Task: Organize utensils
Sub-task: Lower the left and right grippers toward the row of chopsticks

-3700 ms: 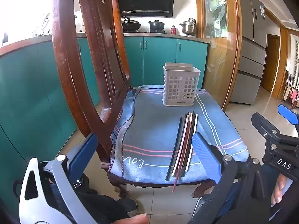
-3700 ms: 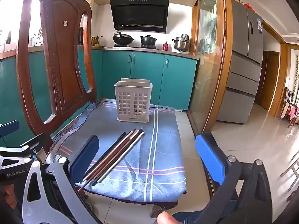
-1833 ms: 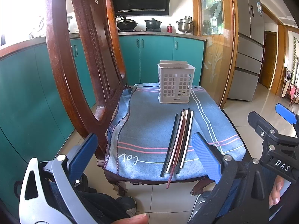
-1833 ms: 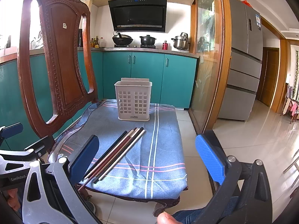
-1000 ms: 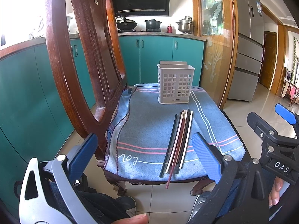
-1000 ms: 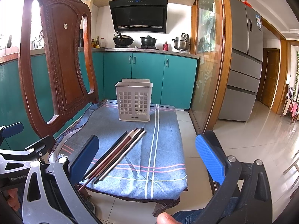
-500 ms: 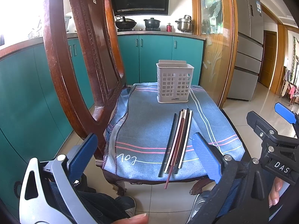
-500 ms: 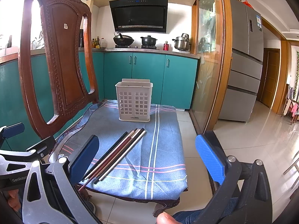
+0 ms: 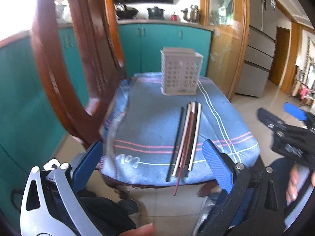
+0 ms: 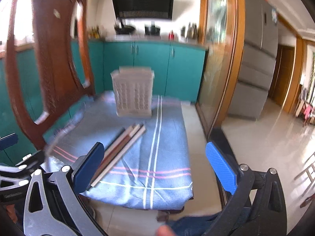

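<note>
- Slim chopsticks (image 9: 187,135) lie bundled on the cloth (image 9: 149,122), one reddish stick overhanging the near edge; a careless nudge could tip it to the floor.
- A pinch on the tight bundle may lift several at once or scatter them.
- They sit ahead of the left gripper (image 9: 151,165), between its wide-spread fingers, not touching.
- Right gripper (image 10: 155,169) is wide too, empty; the sticks lie by its left finger.
- Basket (image 9: 181,73) stands beyond, upright.

Several chopsticks (image 9: 187,137), black, cream and reddish-brown, are lying side by side in a tight bundle on the cloth, one reddish tip overhanging its near edge. A white perforated basket (image 9: 180,73) is standing upright just beyond them.
</note>
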Tool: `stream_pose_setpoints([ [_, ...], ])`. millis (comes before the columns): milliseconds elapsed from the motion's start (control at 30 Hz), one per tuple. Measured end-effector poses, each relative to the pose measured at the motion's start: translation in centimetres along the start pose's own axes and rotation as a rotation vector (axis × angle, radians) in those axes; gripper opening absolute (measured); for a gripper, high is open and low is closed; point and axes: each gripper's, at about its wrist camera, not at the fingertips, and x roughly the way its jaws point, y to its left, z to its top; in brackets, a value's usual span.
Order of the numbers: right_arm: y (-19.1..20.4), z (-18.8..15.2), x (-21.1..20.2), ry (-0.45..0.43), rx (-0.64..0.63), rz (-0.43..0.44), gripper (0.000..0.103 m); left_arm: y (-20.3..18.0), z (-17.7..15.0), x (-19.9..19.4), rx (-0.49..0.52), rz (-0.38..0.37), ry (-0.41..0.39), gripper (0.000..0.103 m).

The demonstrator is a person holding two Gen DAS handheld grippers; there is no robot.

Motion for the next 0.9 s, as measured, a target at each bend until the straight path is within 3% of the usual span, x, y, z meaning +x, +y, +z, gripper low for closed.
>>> stream_pose_setpoints([
  [100, -0.7, 0.6, 5.8, 0.168, 0.030, 0.112, 0.096, 0.3, 0.2, 2.8, 0.019, -0.022, 0.065, 0.098],
  [167, -0.7, 1.1, 9.3, 0.254, 0.053, 0.172, 0.073, 0.4, 0.6, 4.8, 0.027, -0.061, 0.111, 0.089],
  [233, -0.6, 1.9, 13.1, 0.338, 0.080, 0.192, 0.057, 0.2, 1.1, 7.4, 0.052, -0.115, 0.168, 0.074],
  [267, -0.5, 2.2, 14.8, 0.374, 0.099, 0.200, 0.050, -0.1, 1.4, 8.7, 0.073, -0.134, 0.192, 0.073],
  [400, -0.4, 3.2, 21.2, 0.532, 0.180, 0.261, 0.041, -1.8, 2.5, 13.0, 0.166, -0.206, 0.278, 0.072],
  [500, 0.8, 4.7, 23.3, 0.540, 0.101, 0.228, 0.037, -3.1, 3.5, 15.9, 0.233, -0.247, 0.350, 0.070],
  [567, 1.2, 5.5, 24.4, 0.564, 0.094, 0.269, 0.025, -3.6, 4.2, 17.6, 0.276, -0.224, 0.377, 0.064],
  [600, 1.3, 5.9, 24.9, 0.567, 0.083, 0.275, 0.025, -3.9, 4.6, 18.8, 0.289, -0.232, 0.395, 0.060],
  [800, 0.5, 7.4, 26.6, 0.509, 0.003, 0.257, 0.012, -2.5, 6.1, 22.3, 0.195, -0.269, 0.442, 0.056],
  [900, -0.6, 7.7, 26.8, 0.504, -0.015, 0.214, 0.011, -2.7, 6.4, 22.9, 0.158, -0.281, 0.454, 0.061],
])
